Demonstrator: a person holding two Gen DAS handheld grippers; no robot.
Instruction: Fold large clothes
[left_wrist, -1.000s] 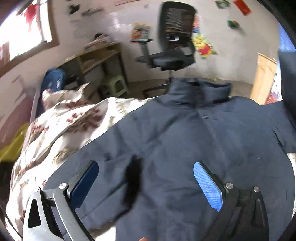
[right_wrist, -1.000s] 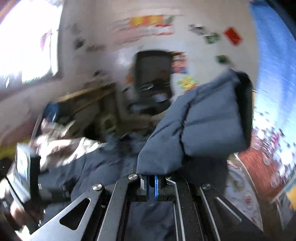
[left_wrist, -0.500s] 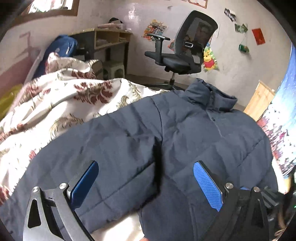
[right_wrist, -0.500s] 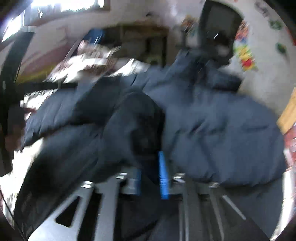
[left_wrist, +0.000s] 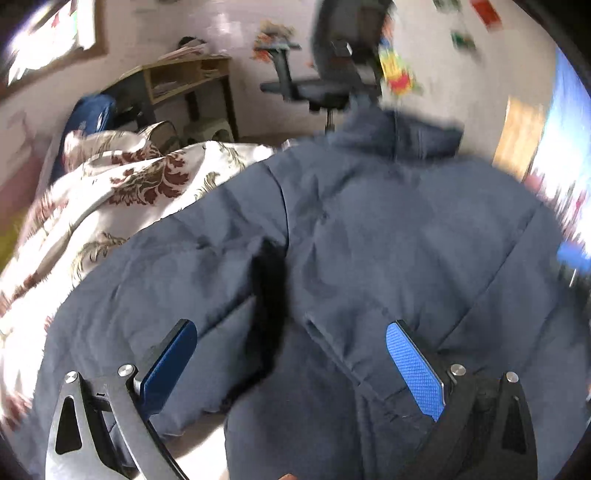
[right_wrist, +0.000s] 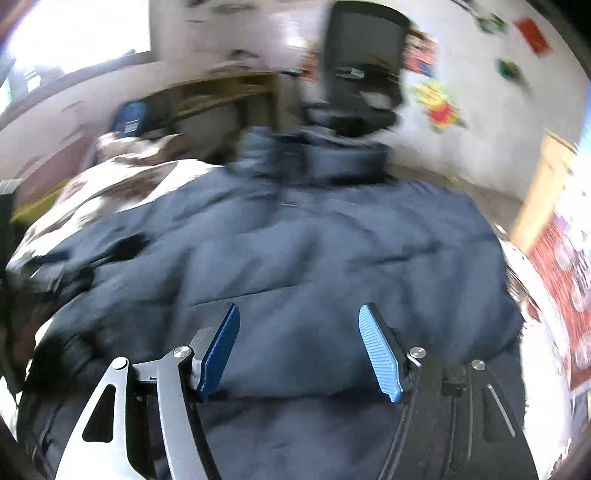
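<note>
Left gripper (left_wrist: 291, 363): jaws wide apart, nothing between the blue pads, poised just above the lower front of the jacket (left_wrist: 369, 240). Right gripper (right_wrist: 299, 347): jaws also spread, empty, above the padded body on its side.

Navy puffer jacket lies front-up across the floral bedspread (left_wrist: 122, 192), collar (left_wrist: 399, 136) at the far end toward the office chair (right_wrist: 362, 70). Left sleeve (left_wrist: 155, 280) lies out to the side, dark fold where it meets the body.

Handling, as judged: soft, bulky, quilted; light for its bulk, springy, likely to puff back out of a fold. Shell looks smooth, so shallow pinches may slip. Best holds: sleeve cuff, hem edge, shoulder seam, where fabric is thin enough for the pads to close on. Views blurred; finer detail unclear.
</note>
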